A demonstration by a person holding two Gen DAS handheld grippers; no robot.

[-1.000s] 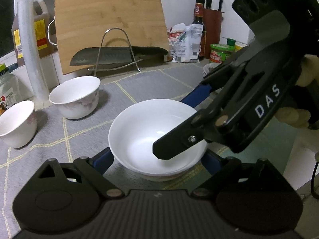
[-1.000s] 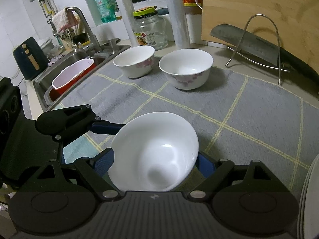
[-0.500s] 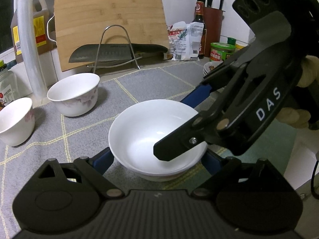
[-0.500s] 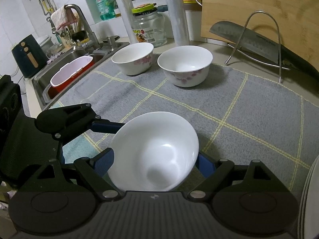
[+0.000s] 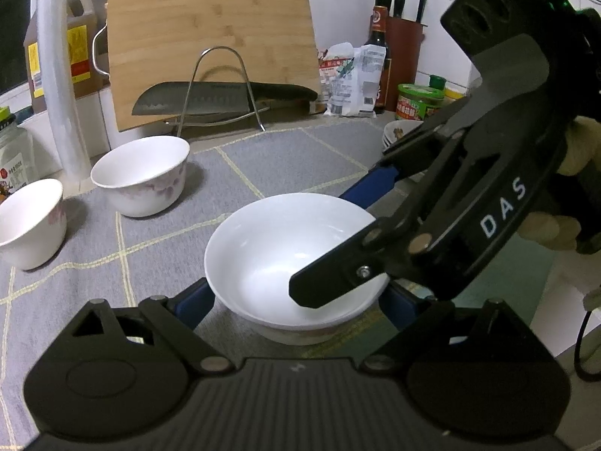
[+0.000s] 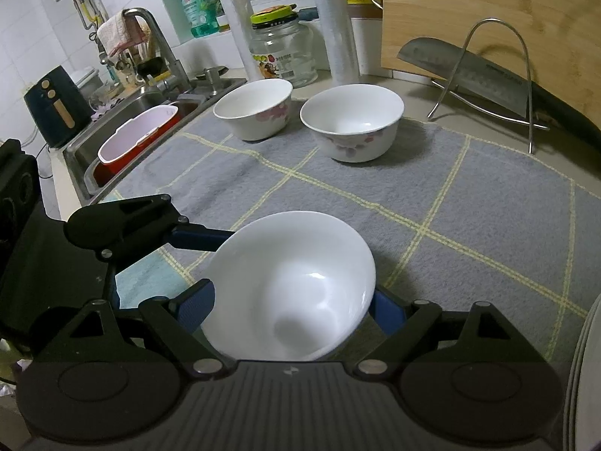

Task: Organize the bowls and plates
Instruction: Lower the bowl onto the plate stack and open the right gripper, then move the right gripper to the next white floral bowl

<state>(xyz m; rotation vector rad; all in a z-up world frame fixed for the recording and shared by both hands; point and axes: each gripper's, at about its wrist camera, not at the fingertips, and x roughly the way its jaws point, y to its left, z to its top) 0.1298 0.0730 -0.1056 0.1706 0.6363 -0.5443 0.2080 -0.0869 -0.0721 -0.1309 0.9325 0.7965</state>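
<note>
Both my grippers hold the same plain white bowl: left gripper and right gripper each half open, blue pads pressing its rim

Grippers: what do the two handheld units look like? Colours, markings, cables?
Both match: black plastic linkage bodies, ribbed top plate, silver pivot pins, blue finger pads. The right gripper carries white "DAS" lettering, a green LED and a black cable. The left gripper looks the same, with no lettering visible.
</note>
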